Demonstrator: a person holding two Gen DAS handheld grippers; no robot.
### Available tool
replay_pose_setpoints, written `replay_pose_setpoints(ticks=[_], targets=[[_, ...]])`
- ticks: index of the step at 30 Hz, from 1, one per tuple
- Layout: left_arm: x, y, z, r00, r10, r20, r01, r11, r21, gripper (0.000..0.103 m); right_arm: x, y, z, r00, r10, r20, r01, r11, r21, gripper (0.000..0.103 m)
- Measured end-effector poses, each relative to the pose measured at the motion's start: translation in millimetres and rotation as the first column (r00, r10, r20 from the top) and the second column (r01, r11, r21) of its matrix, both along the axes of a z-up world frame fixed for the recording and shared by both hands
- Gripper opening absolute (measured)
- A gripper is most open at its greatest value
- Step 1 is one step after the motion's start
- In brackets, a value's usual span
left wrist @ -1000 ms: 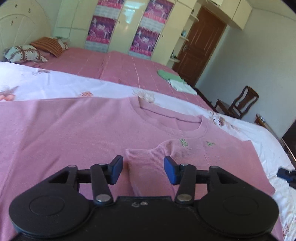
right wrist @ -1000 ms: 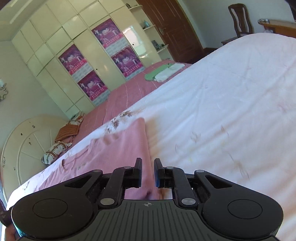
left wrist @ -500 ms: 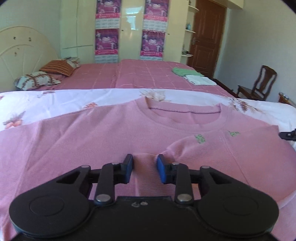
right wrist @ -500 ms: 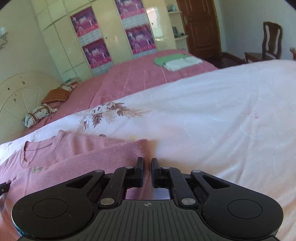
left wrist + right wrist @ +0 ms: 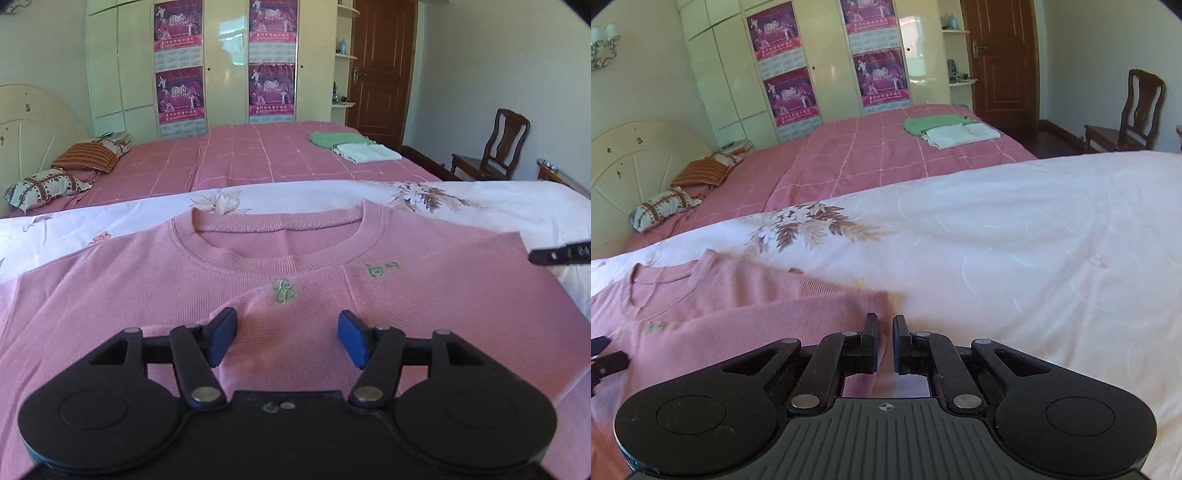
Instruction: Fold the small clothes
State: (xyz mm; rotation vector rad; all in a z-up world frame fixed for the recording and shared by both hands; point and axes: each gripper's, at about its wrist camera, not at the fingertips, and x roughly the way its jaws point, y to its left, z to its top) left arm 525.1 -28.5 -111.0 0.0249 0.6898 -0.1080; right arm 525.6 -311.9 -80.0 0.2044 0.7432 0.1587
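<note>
A pink sweater lies flat, chest up, on a white flowered bedspread. One sleeve is folded across its chest. My left gripper hovers over that sleeve, its jaws opening; the cloth lies under them and the blue pads do not press it. My right gripper sits at the sweater's right edge. Its jaws are shut to a thin slit with pink cloth in it. Its tip shows at the right in the left wrist view.
Beyond the bedspread is a pink checked bed with folded green and white clothes and two pillows. A wardrobe with posters, a brown door and a wooden chair stand behind.
My left jaws pinched in on the sleeve, then spread apart as the gripper moved over the chest. My right gripper swung to the sweater's right edge and closed there.
</note>
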Motion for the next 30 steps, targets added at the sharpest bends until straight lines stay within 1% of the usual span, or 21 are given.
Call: replay_pose_setpoints(ticks=[2, 4, 5, 6, 8, 9, 11, 12, 13, 14, 16, 17, 19, 21, 22, 25, 27, 29, 30], targets=[[-20, 1, 2, 1.000, -0.002, 0.014, 0.001, 0.999, 0.037, 0.061, -26, -2, 1, 0.999, 0.047, 0.016, -0.047, 0.999, 0.000, 0.005], [-37, 5, -3, 1.000, 0.000, -0.020, 0.001, 0.999, 0.037, 0.063, -57, 2, 1, 0.994, 0.108, 0.029, -0.106, 0.994, -0.037, 0.005], [-47, 7, -4, 1.000, 0.004, -0.024, -0.002, 0.999, 0.052, 0.063, -74, 5, -1, 0.991, 0.130, 0.031, -0.128, 0.990, -0.061, 0.005], [-56, 6, -5, 1.000, 0.006, -0.011, -0.005, 0.997, 0.072, 0.063, -87, 7, -4, 0.988, 0.147, 0.036, -0.144, 0.986, -0.086, 0.005], [-68, 6, -1, 1.000, 0.013, 0.001, -0.013, 0.997, 0.082, 0.063, -110, 9, -8, 0.986, 0.154, 0.060, -0.145, 0.981, -0.128, 0.005], [-73, 6, 2, 1.000, 0.021, 0.008, -0.021, 0.997, 0.070, 0.063, -116, 6, -6, 0.989, 0.131, 0.064, -0.123, 0.986, -0.117, 0.006], [-79, 4, 4, 1.000, 0.026, 0.006, -0.027, 0.998, 0.052, 0.064, -128, -1, 2, 0.991, 0.097, 0.088, -0.095, 0.995, -0.025, 0.006], [-79, 3, 1, 1.000, 0.026, -0.003, -0.025, 0.998, 0.049, 0.064, -134, -1, 6, 0.990, 0.094, 0.105, -0.094, 0.996, -0.006, 0.006], [-79, 0, -3, 0.999, 0.030, -0.011, -0.030, 0.998, 0.058, 0.065, -137, 2, 7, 0.988, 0.105, 0.111, -0.103, 0.994, -0.019, 0.005], [-79, -1, -5, 0.999, 0.036, 0.001, -0.036, 0.997, 0.064, 0.065, -137, 8, 5, 0.987, 0.121, 0.106, -0.117, 0.992, -0.041, 0.005], [-76, 0, -5, 0.999, 0.051, -0.005, -0.051, 0.997, 0.053, 0.066, -130, 15, -9, 0.990, 0.132, 0.039, -0.130, 0.990, -0.051, 0.005], [-76, 1, -2, 0.998, 0.062, -0.016, -0.061, 0.997, 0.047, 0.066, -128, 17, -12, 0.991, 0.126, 0.047, -0.124, 0.991, -0.049, 0.005], [-81, 7, 8, 0.996, 0.091, -0.018, -0.090, 0.996, 0.020, 0.063, -124, 19, -7, 0.993, 0.109, 0.035, -0.107, 0.993, -0.048, 0.005], [-93, 19, 14, 0.992, 0.126, -0.016, -0.126, 0.992, -0.004, 0.064, -127, 18, 3, 0.995, 0.075, 0.066, -0.074, 0.997, -0.020, 0.006], [-102, 28, 16, 0.989, 0.147, -0.018, -0.148, 0.989, -0.022, 0.065, -135, 14, 6, 0.995, 0.063, 0.081, -0.063, 0.998, 0.002, 0.006], [-130, 66, 20, 0.972, 0.233, -0.022, -0.234, 0.970, -0.071, 0.065, -149, 13, 12, 0.995, 0.051, 0.084, -0.054, 0.998, 0.040, 0.006], [-150, 102, 23, 0.950, 0.311, -0.018, -0.311, 0.946, -0.091, 0.065, -158, 15, 15, 0.995, 0.053, 0.083, -0.057, 0.997, 0.050, 0.006], [-169, 146, 24, 0.915, 0.402, -0.022, -0.402, 0.906, -0.134, 0.062, -164, 20, 17, 0.995, 0.054, 0.081, -0.059, 0.997, 0.053, 0.006], [-178, 176, 25, 0.888, 0.458, -0.035, -0.457, 0.873, -0.170, 0.058, -165, 23, 18, 0.996, 0.051, 0.078, -0.055, 0.997, 0.056, 0.006]])
